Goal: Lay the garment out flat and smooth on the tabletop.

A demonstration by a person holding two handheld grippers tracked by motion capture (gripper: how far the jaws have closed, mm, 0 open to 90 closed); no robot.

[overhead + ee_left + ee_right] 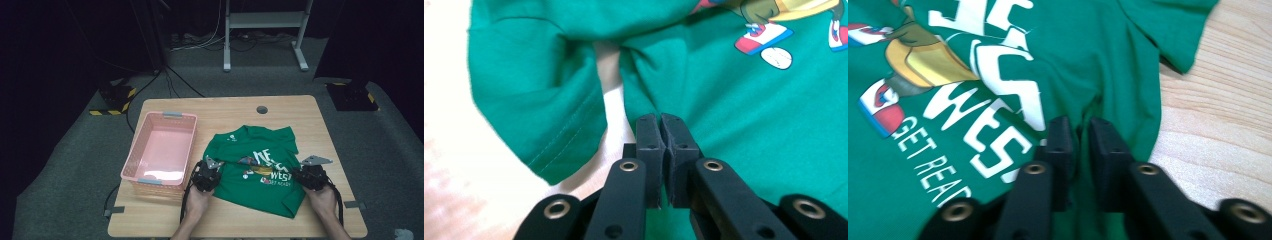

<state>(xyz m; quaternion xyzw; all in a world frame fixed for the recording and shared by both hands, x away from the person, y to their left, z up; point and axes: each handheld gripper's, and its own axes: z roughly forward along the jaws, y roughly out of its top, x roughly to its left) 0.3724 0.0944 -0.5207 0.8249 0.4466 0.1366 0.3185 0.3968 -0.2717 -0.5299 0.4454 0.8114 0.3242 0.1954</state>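
Note:
A green T-shirt (255,170) with a cartoon print and white lettering lies spread on the wooden table (300,107), right of centre. My left gripper (211,172) is at the shirt's left edge. In the left gripper view its jaws (660,121) are pressed together on the green cloth (734,100) beside a sleeve, and the fabric puckers toward them. My right gripper (307,175) is at the shirt's right side. In the right gripper view its jaws (1083,125) pinch a raised fold of the shirt (1073,60) next to the lettering.
A pink plastic basket (172,116) stands on the table's left part, close to my left gripper. A round cable hole (262,109) sits near the far edge. Bare wood (1218,120) lies right of the shirt. A metal frame stands on the floor beyond the table.

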